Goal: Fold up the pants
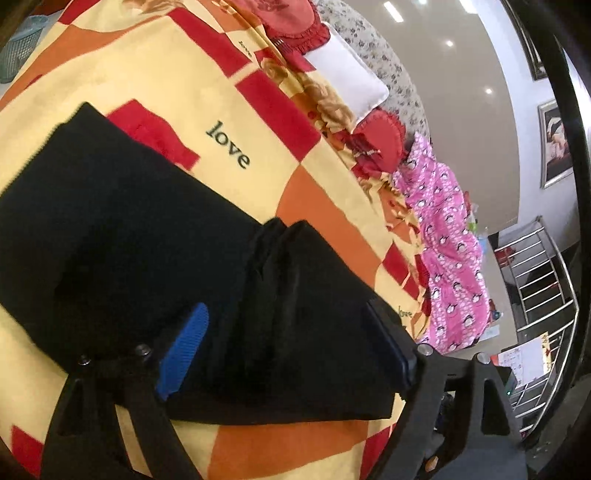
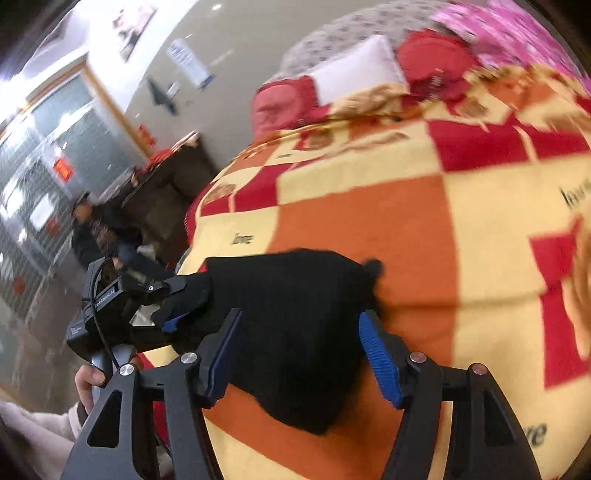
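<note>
The black pants lie folded on a bed with a yellow, red and orange checked blanket. In the left wrist view my left gripper is open, its blue-padded fingers straddling a raised bunched fold of the pants. In the right wrist view my right gripper is open around the near end of the pants, touching the cloth. The left gripper shows there at the pants' left edge, held by a hand.
Red cushions, a white pillow and a pink patterned garment lie along the bed's far side. A metal rack stands beside the bed. A blue basket is at far left. A seated person is beyond the bed.
</note>
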{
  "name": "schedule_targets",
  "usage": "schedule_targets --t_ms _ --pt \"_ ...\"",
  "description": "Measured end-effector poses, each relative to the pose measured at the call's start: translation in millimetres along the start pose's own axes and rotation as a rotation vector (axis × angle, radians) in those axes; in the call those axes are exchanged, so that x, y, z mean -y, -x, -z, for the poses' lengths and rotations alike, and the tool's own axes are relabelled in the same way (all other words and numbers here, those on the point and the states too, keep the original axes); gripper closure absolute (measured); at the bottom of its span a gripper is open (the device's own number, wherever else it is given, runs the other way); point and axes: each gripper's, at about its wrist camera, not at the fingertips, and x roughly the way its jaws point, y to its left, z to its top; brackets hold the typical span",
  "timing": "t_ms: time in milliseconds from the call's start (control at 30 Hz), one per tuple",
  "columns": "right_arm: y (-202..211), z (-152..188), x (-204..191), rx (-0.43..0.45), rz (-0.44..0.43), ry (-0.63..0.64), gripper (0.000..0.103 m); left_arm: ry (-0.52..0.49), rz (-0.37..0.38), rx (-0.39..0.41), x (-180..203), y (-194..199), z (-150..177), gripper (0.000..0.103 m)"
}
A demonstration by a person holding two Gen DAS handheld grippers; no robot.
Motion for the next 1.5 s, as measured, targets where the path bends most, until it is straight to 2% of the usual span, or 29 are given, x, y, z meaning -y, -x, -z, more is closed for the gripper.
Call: schedule_targets --t_ms 67,100,133,167,233,400,433,567,667,700,833,933,1100,1167,1333,1433,1467,1500 --pt "4.1 6.7 12.4 0.006 0.005 -0.026 0.037 -0.023 0.003 -0.022 7.0 -5.3 1.3 0.022" --pt "6.1 9.4 16.2 0.009 0.002 -0.034 0.037 -0.039 0.018 -0.052 13.2 -10.0 3.2 0.028" --pt "6.8 11.8 18.0 0.012 -0.004 -0.040 0.037 -0.051 0.027 -0.076 18.0 -12.6 5.3 0.045" --pt "7.9 14.3 22.0 0.015 -0.008 -0.046 0.037 -0.066 0.030 -0.106 23.7 -17.0 7.0 0.068" --pt "14.2 17.4 26.3 0.030 -0.008 -0.056 0.037 -0.104 0.028 -0.146 38.7 -24.7 11.1 0.086" --pt "43.7 24.5 27.3 0.076 -0.022 -0.046 0.037 -0.118 0.140 -0.194 80.4 -30.4 12.9 0.087" --pt "50.5 27.1 24.9 0.086 -0.012 -0.032 0.035 -0.133 0.159 -0.196 92.4 -30.2 13.0 0.087" --pt "68.1 43.4 12.9 0.127 0.061 0.025 0.016 -0.213 0.201 -0.191 132.0 -27.9 15.7 0.087" --pt "58.1 57.7 0.9 0.102 0.081 0.046 0.014 -0.246 0.217 -0.204 150.0 -29.3 20.5 0.087" --pt "49.8 61.8 -5.4 0.088 0.118 0.056 0.014 -0.256 0.216 -0.202 154.1 -28.8 23.0 0.087" --pt "27.1 63.6 -13.2 0.111 0.183 0.027 0.014 -0.264 0.223 -0.200 159.4 -24.3 28.8 0.088" --pt "13.6 57.2 -20.8 0.148 0.317 0.037 0.014 -0.257 0.234 -0.205 164.1 -23.1 32.2 0.088" --pt "-6.3 41.1 -30.4 0.171 0.386 0.066 0.014 -0.256 0.255 -0.205 168.9 -17.3 36.5 0.088" --pt "-7.9 36.0 -31.9 0.191 0.419 0.076 0.014 -0.252 0.265 -0.206 168.8 -15.4 35.9 0.088" --pt "11.5 35.7 -13.5 0.227 0.567 0.063 0.014 -0.233 0.284 -0.180 163.3 -6.0 27.3 0.088" --pt "39.5 40.8 0.2 0.264 0.583 0.001 0.014 -0.225 0.298 -0.175 161.9 -2.5 24.6 0.089" --pt "45.6 41.6 3.6 0.269 0.570 -0.014 0.014 -0.231 0.301 -0.166 163.4 -1.2 24.4 0.089" --pt "52.1 42.9 6.0 0.269 0.513 -0.034 0.014 -0.243 0.299 -0.157 166.1 -0.2 24.6 0.089"
